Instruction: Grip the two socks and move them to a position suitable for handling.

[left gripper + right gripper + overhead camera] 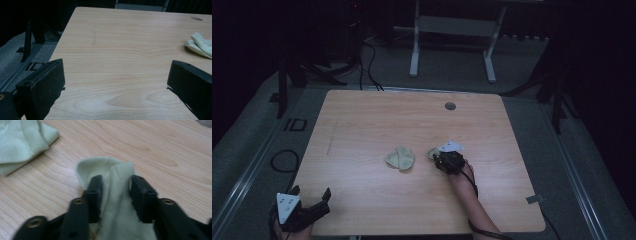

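Two pale green socks lie mid-table. One sock (pixel 400 158) (pixel 20 145) (pixel 200 45) lies crumpled and free near the centre. The second sock (pixel 432 152) (pixel 100 166) is just to its right, bunched up between the black jaws of my right gripper (pixel 438 156) (pixel 116 187). Both pads press the fabric, and the ribbed cuff stands folded against one pad. My left gripper (pixel 312 192) (pixel 116 75) hovers at the table's near left corner, jaws wide open with nothing between them, pointing across the bare wood.
The wooden table (pixel 412 120) has a round cable hole (pixel 450 106) at its far side and a scrap of tape (pixel 534 199) near its right front edge. A white desk frame (pixel 414 55) and cables (pixel 369 65) lie on the floor beyond.
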`<state>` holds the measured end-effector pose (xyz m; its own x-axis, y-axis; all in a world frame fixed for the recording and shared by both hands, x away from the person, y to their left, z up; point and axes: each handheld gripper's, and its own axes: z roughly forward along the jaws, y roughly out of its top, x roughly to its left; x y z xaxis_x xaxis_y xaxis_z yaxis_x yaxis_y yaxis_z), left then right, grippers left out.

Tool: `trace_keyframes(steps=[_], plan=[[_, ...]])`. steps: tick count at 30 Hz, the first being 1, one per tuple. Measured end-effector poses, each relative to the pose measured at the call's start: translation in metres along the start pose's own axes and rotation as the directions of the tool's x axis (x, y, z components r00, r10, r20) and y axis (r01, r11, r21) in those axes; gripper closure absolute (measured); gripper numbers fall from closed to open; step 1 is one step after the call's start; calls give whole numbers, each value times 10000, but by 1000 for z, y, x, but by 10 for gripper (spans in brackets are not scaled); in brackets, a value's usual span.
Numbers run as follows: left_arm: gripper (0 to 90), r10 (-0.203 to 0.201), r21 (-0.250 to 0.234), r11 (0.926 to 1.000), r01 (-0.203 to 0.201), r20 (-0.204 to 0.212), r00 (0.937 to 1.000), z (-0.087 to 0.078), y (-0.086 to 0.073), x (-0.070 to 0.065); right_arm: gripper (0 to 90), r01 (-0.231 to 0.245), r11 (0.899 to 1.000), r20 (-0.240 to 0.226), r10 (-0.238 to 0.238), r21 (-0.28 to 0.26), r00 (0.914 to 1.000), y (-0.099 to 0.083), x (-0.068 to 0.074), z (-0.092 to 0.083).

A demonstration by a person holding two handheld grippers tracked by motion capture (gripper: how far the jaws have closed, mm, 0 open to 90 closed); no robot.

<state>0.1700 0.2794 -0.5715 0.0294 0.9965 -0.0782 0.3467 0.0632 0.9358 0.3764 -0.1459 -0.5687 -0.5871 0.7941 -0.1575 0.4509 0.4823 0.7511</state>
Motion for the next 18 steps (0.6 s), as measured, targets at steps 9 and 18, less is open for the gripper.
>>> trace_keyframes(steps=[9,18], plan=[[15,1,-4,10000,-1,7,10000,1,0,0,813,157,9993,284,-167,343,9995,5,1,-3],[15,52,-9,10000,-52,4,10000,1,1,0,814,184,9998,-119,-185,-31,9998,11,3,-31]])
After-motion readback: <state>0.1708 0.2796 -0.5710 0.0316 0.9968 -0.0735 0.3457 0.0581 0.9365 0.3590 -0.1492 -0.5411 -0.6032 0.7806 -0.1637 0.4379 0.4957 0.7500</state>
